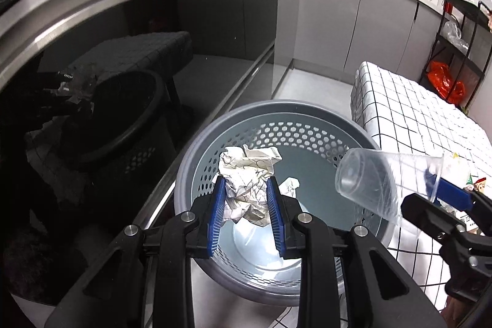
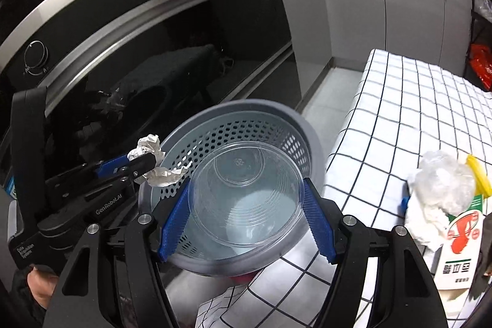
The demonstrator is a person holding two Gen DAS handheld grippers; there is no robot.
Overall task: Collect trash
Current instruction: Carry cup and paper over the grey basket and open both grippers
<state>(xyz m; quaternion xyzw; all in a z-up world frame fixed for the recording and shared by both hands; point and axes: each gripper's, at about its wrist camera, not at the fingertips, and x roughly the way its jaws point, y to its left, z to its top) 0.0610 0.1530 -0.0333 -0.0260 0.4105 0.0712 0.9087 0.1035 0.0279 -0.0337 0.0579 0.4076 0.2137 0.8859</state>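
Left tool (image 1: 246, 199) clamped on crumpled paper ball (image 1: 247, 180), frame centre, above open grey perforated bin (image 1: 196, 149). Right tool (image 2: 246, 206) gripping clear plastic cup (image 2: 244, 195) by sides, cup mouth toward camera, over same bin. Checked-cloth table (image 2: 399, 119) at frame right carries tissue wad (image 2: 439, 183) beside printed carton (image 2: 461, 245).

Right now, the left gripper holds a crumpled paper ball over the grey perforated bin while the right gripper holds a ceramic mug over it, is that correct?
Not quite: the right gripper holds a clear plastic cup, not a ceramic mug, as the right wrist view shows. The left gripper does hold the crumpled paper ball over the grey perforated bin.
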